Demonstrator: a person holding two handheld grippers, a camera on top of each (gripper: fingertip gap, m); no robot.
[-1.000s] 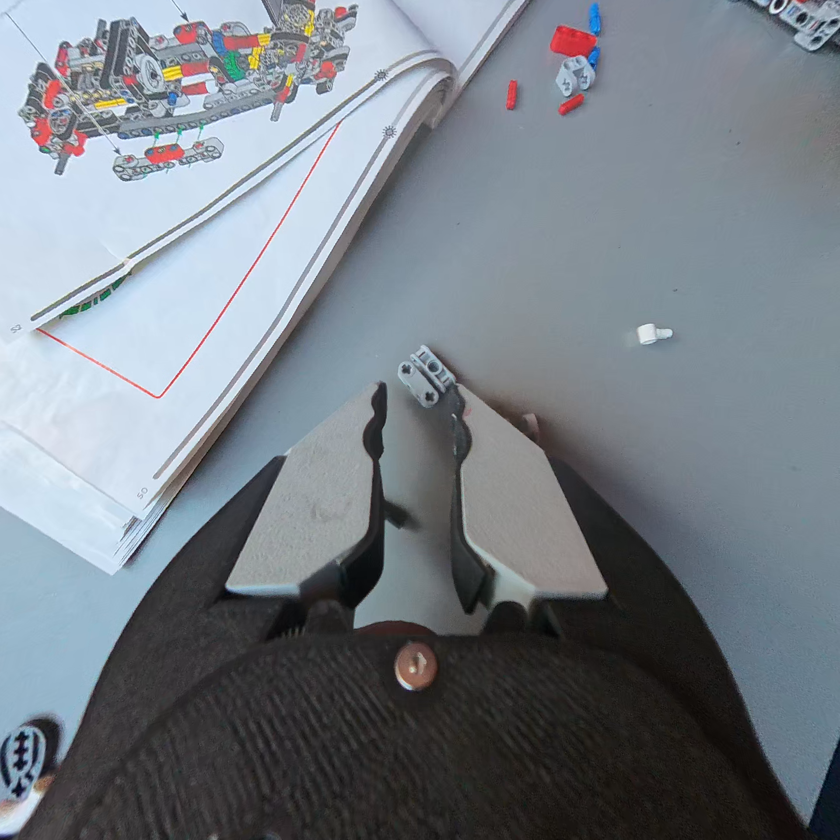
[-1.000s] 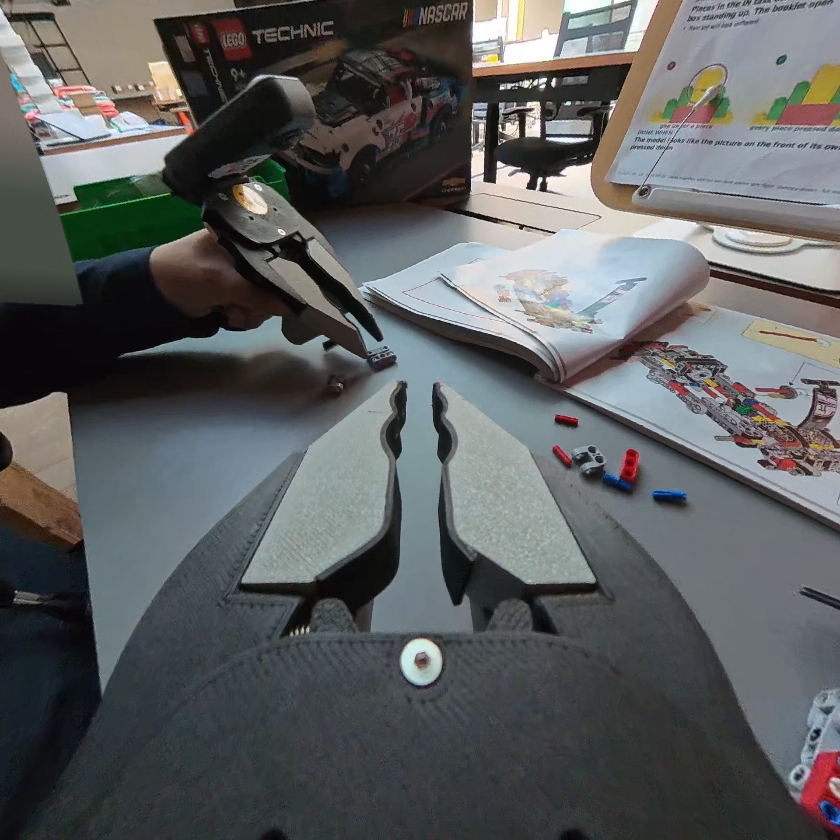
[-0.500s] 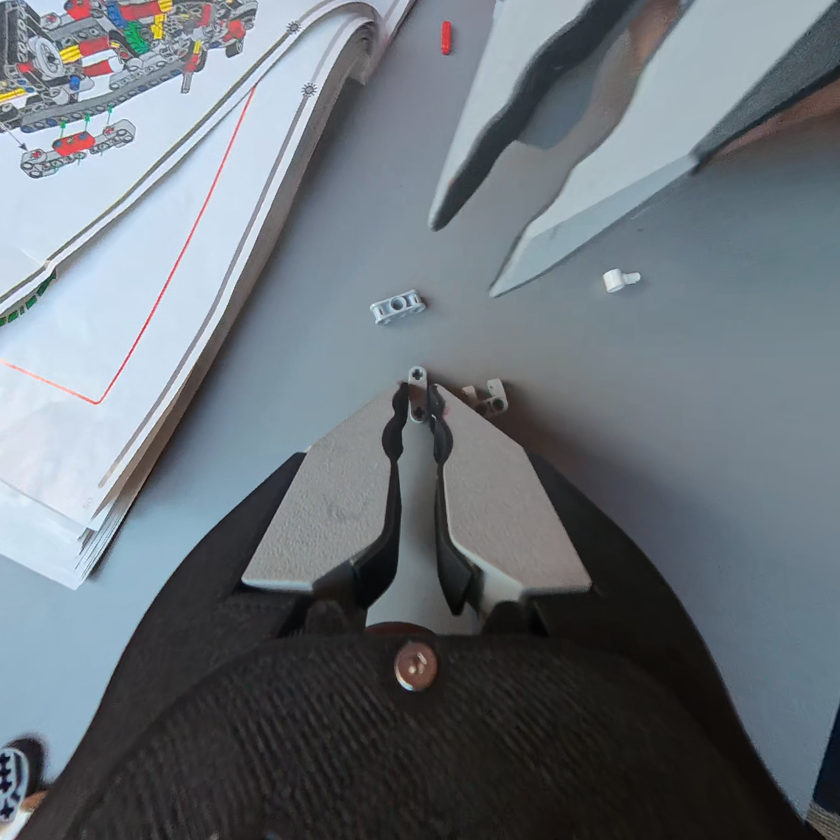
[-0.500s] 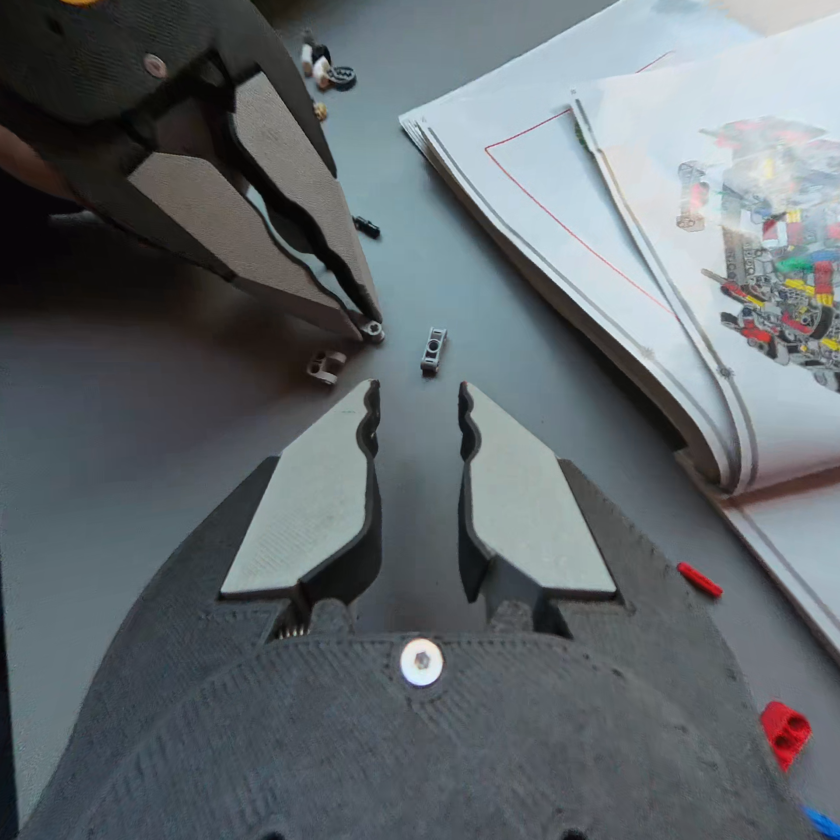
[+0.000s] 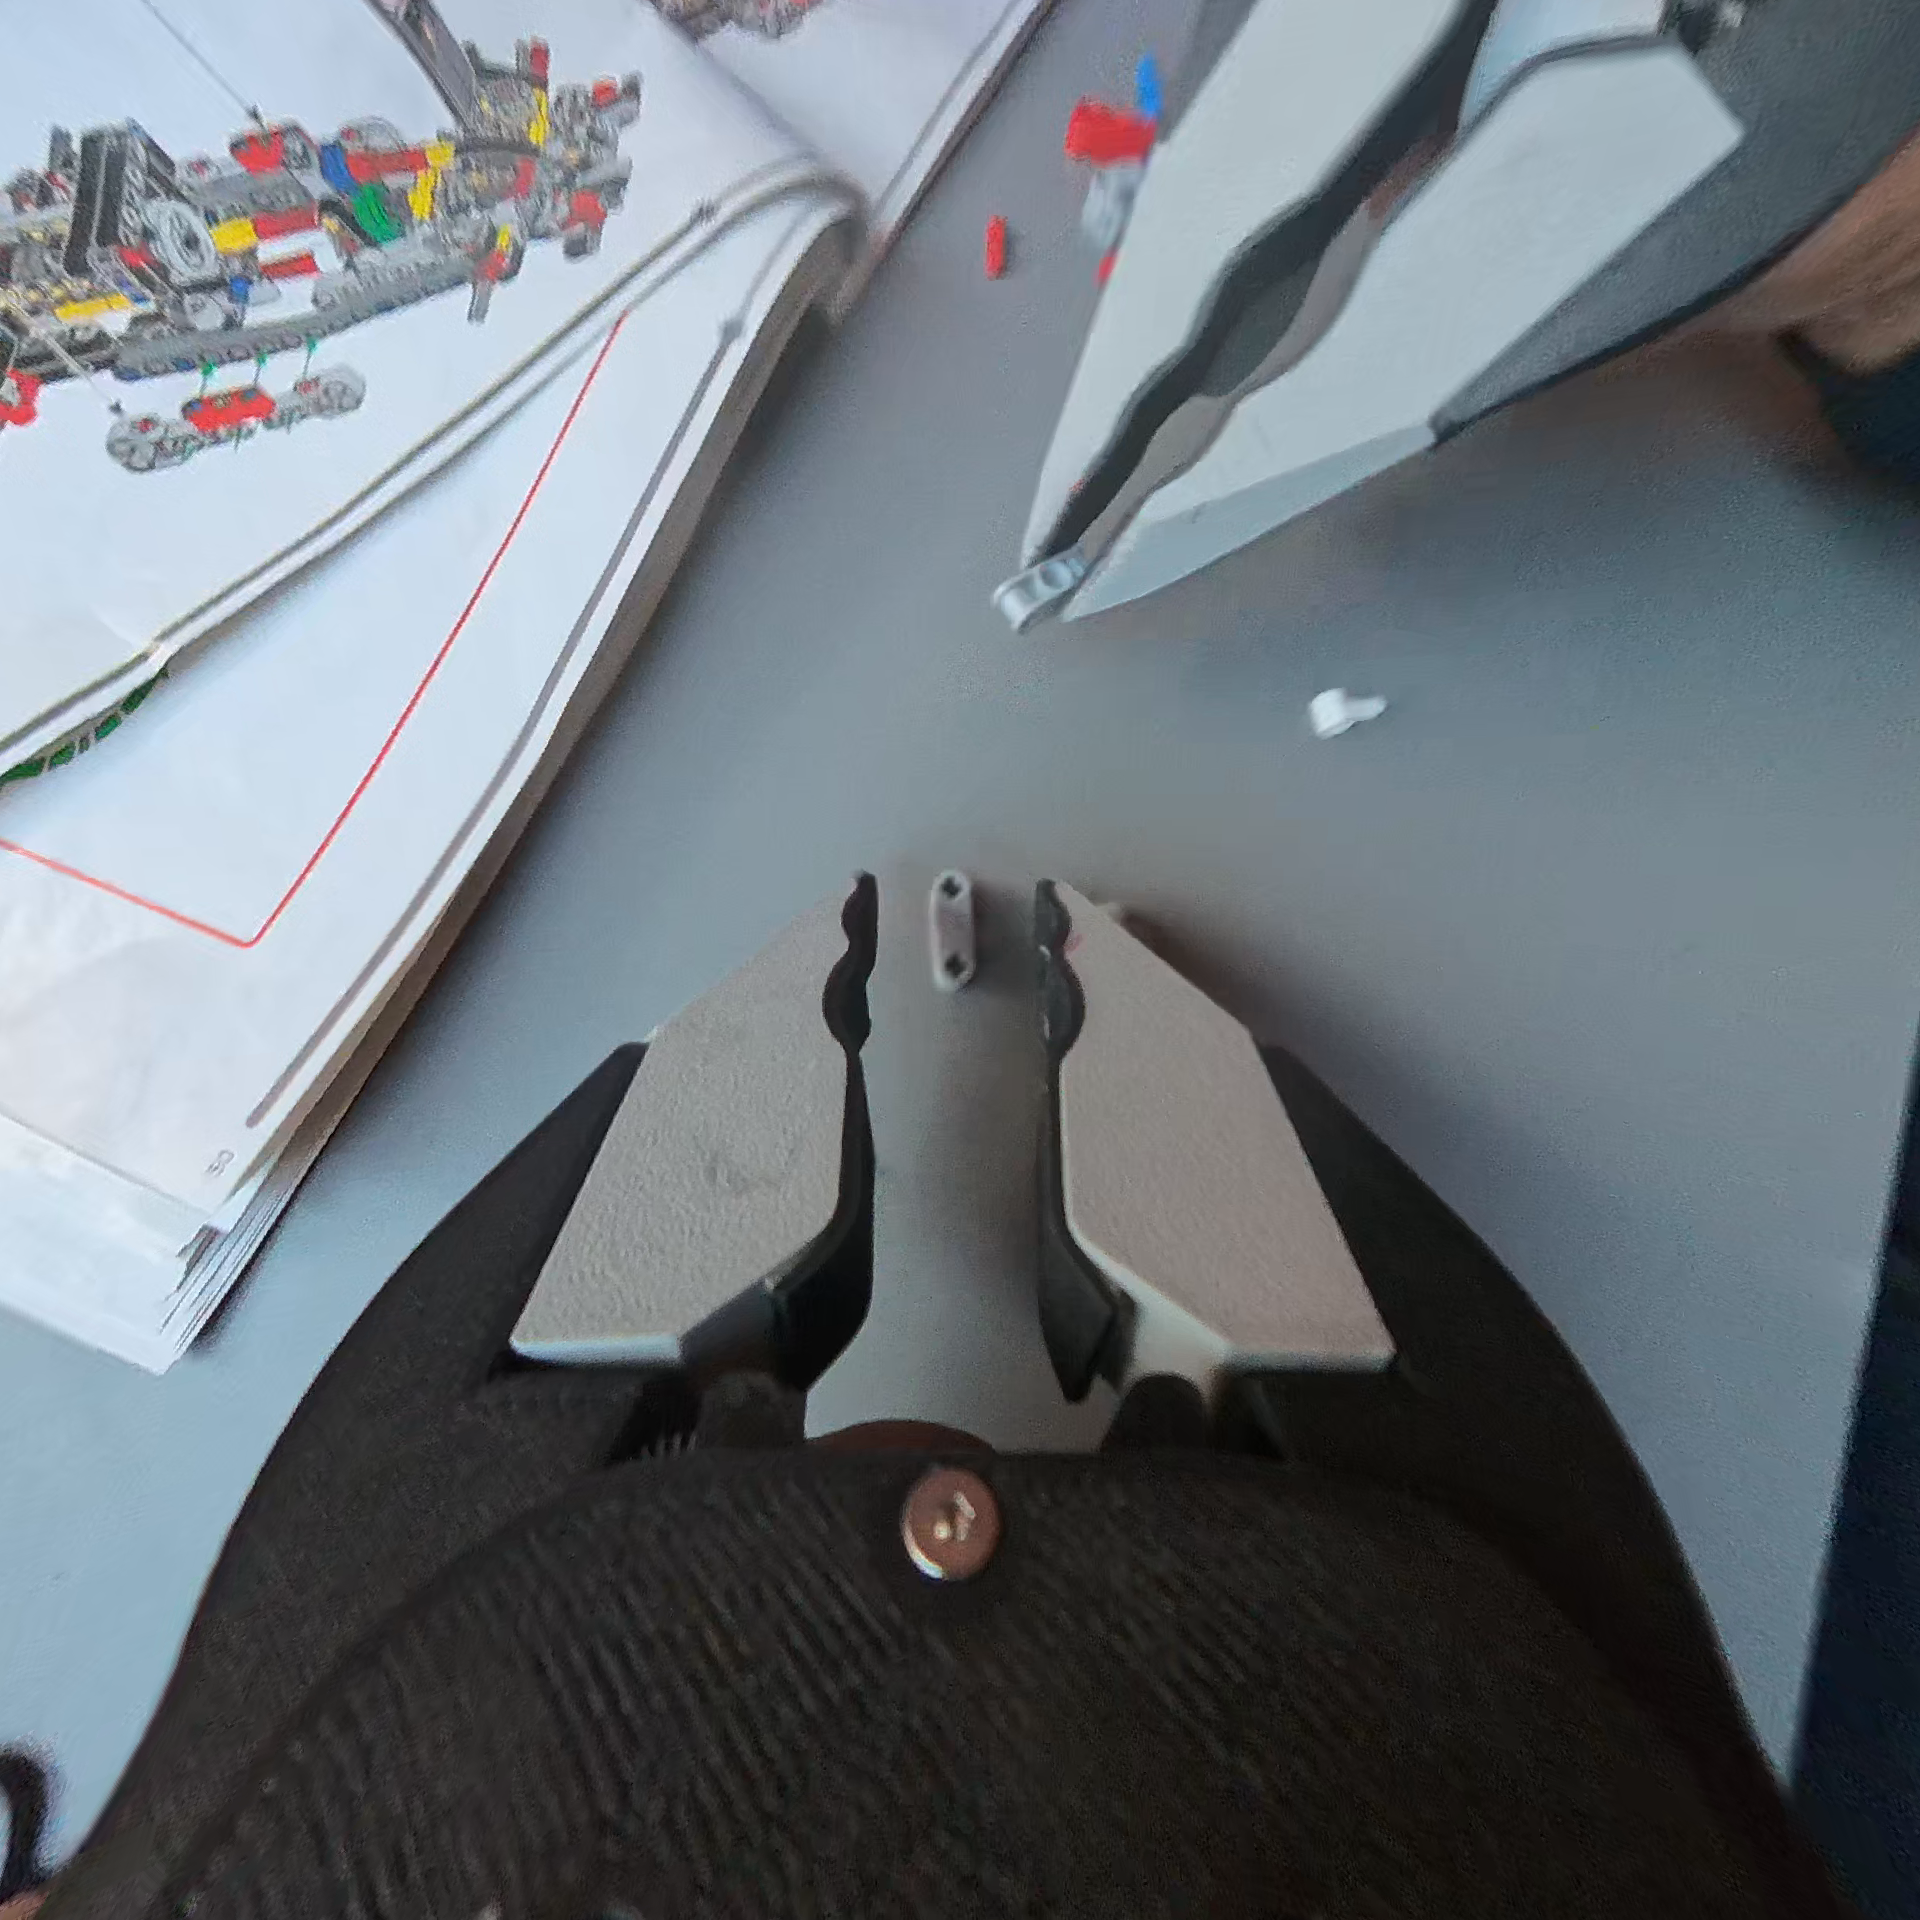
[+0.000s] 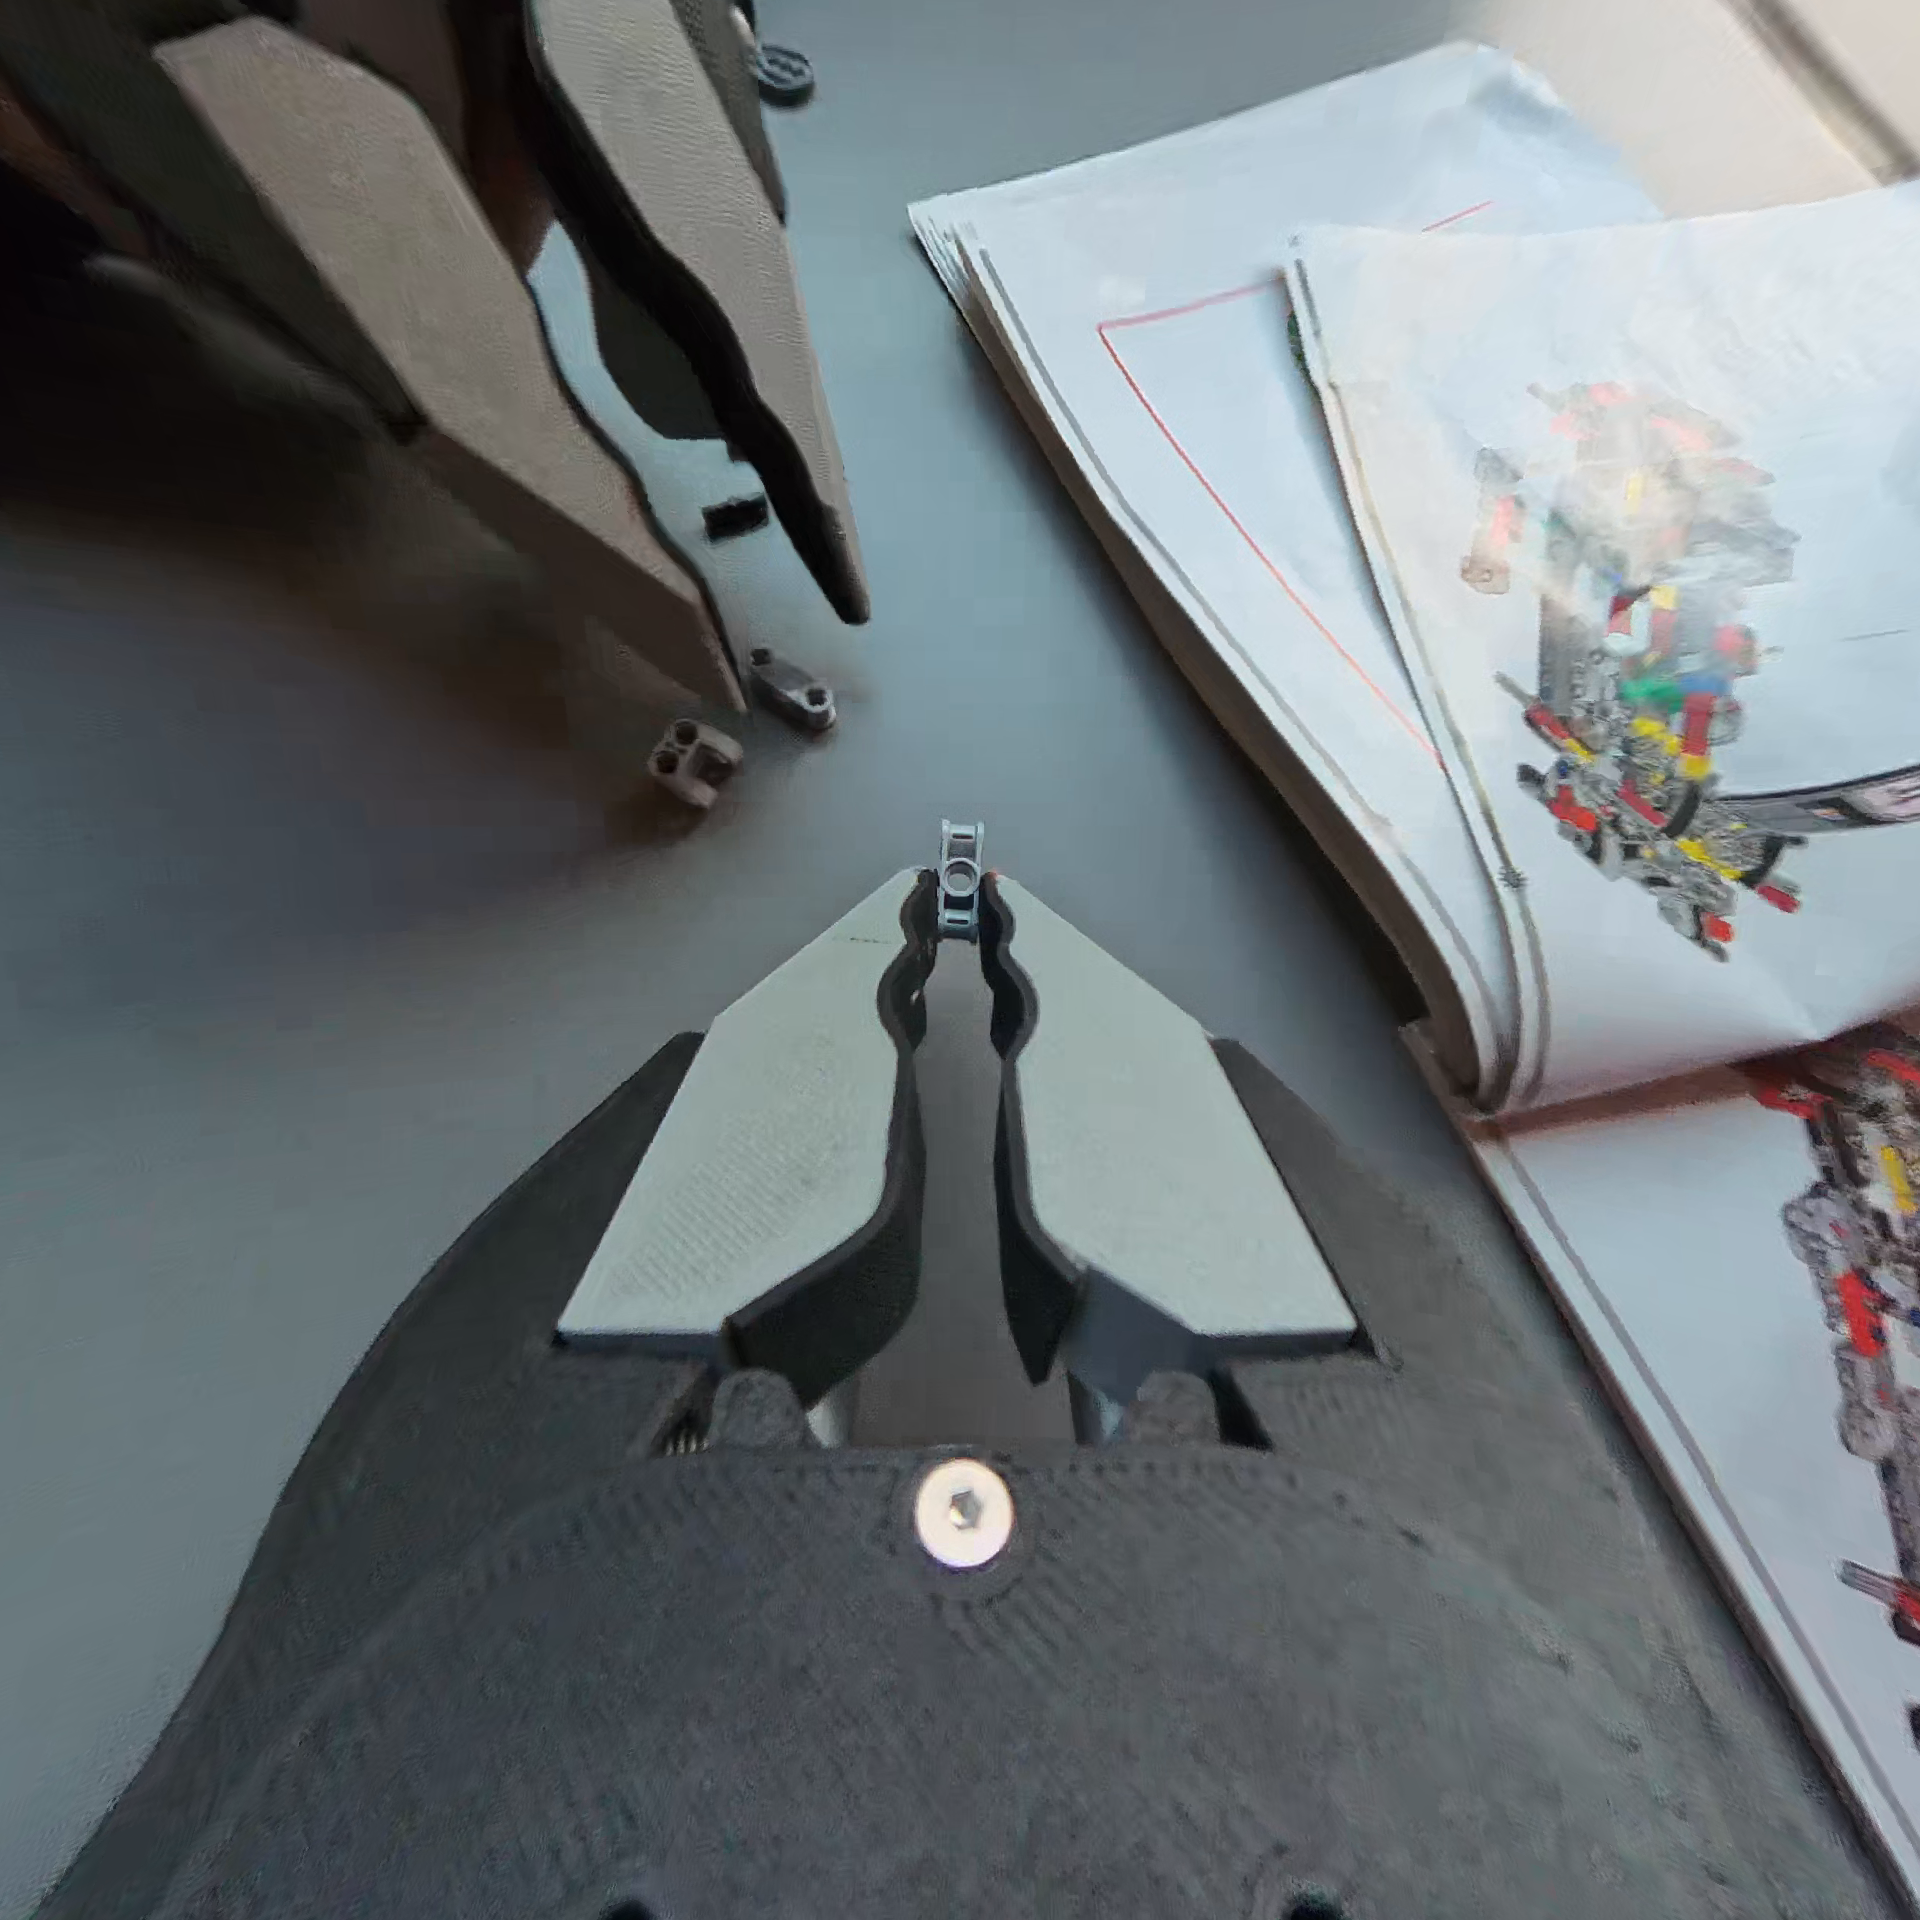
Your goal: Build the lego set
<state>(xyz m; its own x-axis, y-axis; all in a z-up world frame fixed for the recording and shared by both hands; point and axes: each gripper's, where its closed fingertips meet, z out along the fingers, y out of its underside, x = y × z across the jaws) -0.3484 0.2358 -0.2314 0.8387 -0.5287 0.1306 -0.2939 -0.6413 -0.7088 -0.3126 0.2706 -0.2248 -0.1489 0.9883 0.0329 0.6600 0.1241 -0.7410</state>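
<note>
Grey table point(image 5: 1558, 935): left tool point(image 5: 956, 914) gapes; right tool point(image 6: 961, 894) pinches connector point(image 6: 960, 883).

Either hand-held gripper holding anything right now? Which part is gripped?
Right hand-held gripper: shut on a small grey connector, pinched across its near end; the far end sticks out. Left hand-held gripper: open; a grey link lies between its fingers, untouched.
</note>
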